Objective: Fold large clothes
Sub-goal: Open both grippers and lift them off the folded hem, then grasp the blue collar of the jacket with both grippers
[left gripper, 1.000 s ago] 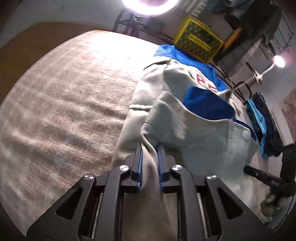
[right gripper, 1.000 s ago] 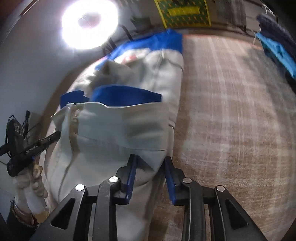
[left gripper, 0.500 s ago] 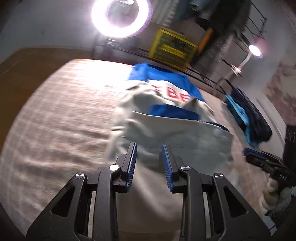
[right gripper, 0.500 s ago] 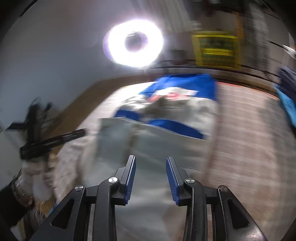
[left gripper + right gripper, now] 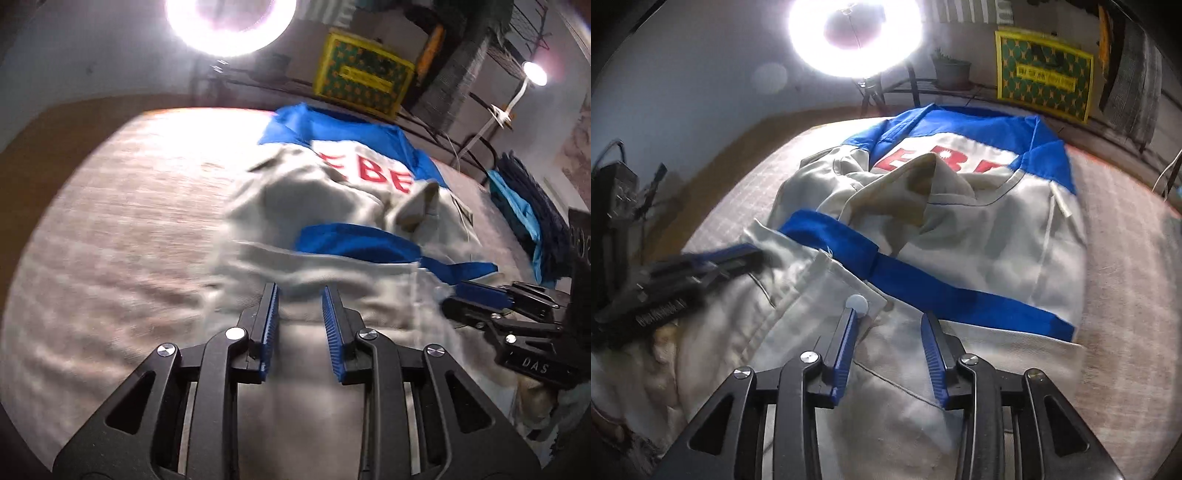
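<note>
A pale grey jacket (image 5: 351, 206) with blue bands and red letters lies on the checked cover (image 5: 110, 221), its near part folded up over the body. My left gripper (image 5: 299, 290) hovers open just above the near grey fold, with nothing pinched between its blue pads. In the right wrist view the same jacket (image 5: 979, 240) fills the middle. My right gripper (image 5: 889, 314) is open over the fabric beside a white snap button (image 5: 857, 303). Each gripper shows in the other's view: the right gripper (image 5: 480, 295) at the jacket's right edge, the left gripper (image 5: 731, 258) at its left edge.
A ring light (image 5: 855, 33) glares behind the far edge. A yellow crate (image 5: 364, 77) and a rack stand beyond the cover. Folded blue clothes (image 5: 524, 206) lie at the right edge, under a small lamp (image 5: 533, 74). A plant pot (image 5: 951, 72) sits at the back.
The left gripper was shut on a grey fold and has let it go. Both grippers have drawn back and rolled, and the fold now rests on the jacket.
</note>
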Available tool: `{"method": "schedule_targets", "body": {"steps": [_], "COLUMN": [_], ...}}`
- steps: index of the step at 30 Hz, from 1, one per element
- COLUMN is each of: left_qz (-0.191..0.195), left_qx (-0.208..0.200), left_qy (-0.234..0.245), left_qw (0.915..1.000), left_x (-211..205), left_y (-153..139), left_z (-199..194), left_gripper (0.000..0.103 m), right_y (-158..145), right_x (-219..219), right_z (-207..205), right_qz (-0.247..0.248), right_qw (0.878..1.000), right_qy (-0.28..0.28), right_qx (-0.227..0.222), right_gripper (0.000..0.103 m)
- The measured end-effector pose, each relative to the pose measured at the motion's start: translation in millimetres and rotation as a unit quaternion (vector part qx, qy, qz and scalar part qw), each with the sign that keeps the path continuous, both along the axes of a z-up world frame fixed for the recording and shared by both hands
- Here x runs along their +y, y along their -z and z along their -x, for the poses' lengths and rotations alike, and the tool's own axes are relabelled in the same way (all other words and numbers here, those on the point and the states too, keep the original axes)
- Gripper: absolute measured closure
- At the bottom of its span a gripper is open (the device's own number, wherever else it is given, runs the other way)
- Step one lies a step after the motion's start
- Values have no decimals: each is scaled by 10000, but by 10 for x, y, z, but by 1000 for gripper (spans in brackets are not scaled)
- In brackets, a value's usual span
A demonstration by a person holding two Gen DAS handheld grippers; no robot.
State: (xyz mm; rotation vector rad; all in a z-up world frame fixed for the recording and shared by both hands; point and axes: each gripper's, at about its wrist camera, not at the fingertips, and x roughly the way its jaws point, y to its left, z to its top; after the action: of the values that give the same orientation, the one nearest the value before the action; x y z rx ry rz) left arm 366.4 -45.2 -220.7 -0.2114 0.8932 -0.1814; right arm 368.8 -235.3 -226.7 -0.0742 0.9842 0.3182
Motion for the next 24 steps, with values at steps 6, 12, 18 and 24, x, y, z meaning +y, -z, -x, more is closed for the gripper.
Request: {"method": "schedule_targets", "body": {"steps": [6, 12, 18, 24], "left_qz": [273, -765, -739, -234], "left_qx": [14, 830, 565, 130], "left_qy": [-131, -236, -572, -535], "left_qw": [9995, 9933, 9940, 9982], "left_x": [418, 334, 344, 404], "left_y": [-151, 301, -108, -650], "left_z": [538, 616, 772, 824], "left_gripper": [76, 67, 68, 68], "right_y": [-322, -487, -706, -986], "right_x": [-298, -456, -769, -1053], "right_z": [409, 915, 1305, 1479], "right_qz": [-696, -480, -548, -871], "right_qw": [9971, 9973, 9959, 9880], "right_qy": [91, 63, 128, 227], "right_qx": [-308, -550, -701, -1258], "right_gripper": [68, 67, 66, 28]}}
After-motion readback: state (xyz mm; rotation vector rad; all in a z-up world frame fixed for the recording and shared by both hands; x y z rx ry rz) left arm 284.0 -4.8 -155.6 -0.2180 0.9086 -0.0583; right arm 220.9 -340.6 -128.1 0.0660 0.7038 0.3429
